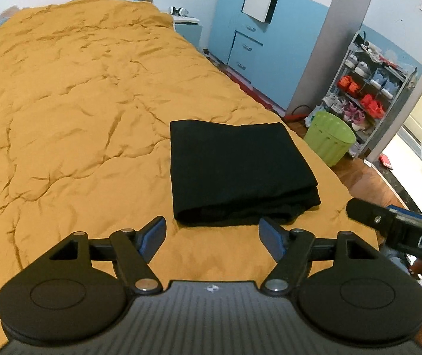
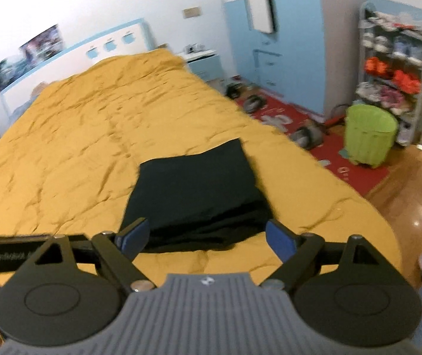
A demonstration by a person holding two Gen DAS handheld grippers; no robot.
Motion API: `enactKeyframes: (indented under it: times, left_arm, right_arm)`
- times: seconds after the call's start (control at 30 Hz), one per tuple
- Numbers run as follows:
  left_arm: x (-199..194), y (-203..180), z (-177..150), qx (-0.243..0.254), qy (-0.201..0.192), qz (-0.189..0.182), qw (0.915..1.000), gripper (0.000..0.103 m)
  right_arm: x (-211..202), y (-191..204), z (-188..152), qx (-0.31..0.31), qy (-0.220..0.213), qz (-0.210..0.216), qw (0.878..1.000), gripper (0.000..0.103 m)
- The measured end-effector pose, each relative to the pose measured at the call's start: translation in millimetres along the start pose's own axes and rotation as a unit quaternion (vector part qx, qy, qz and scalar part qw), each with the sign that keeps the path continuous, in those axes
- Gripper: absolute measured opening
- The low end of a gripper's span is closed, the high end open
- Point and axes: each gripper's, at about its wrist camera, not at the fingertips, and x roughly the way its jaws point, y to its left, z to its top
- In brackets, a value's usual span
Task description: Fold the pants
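Observation:
The black pants (image 1: 234, 174) lie folded into a thick rectangle on the mustard-yellow bedspread (image 1: 77, 103), near the bed's right edge. They also show in the right wrist view (image 2: 199, 195). My left gripper (image 1: 211, 236) is open and empty, just short of the pants' near edge. My right gripper (image 2: 206, 236) is open and empty, also just before the near edge of the pants. Part of the right gripper's body (image 1: 403, 230) shows at the right of the left wrist view.
A green basket (image 1: 329, 139) stands on the floor right of the bed, beside a shoe rack (image 1: 370, 88). A blue wardrobe (image 1: 255, 29) and nightstand (image 1: 187, 26) are at the back. Shoes lie on a red mat (image 2: 314, 136).

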Motion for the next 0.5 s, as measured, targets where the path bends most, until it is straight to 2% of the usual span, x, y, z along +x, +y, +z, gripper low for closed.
enactKeyframes:
  times: [0.13, 0.23, 0.5]
  left_arm:
    - [-5, -7, -5, 0.010, -0.004, 0.012, 0.9999, 0.084]
    - [-7, -9, -10, 0.006, -0.006, 0.005, 1.0000, 0.086]
    - [-4, -17, -21, 0.013, 0.003, 0.012, 0.9998, 0.088]
  right_arm:
    - [-13, 4, -6, -0.005, -0.012, -0.026, 1.000, 0.082]
    - [-17, 10, -11, -0.007, -0.002, -0.048, 0.999, 0.082]
    - [-18, 28, -23, -0.028, 0.008, -0.057, 0.998, 0.082]
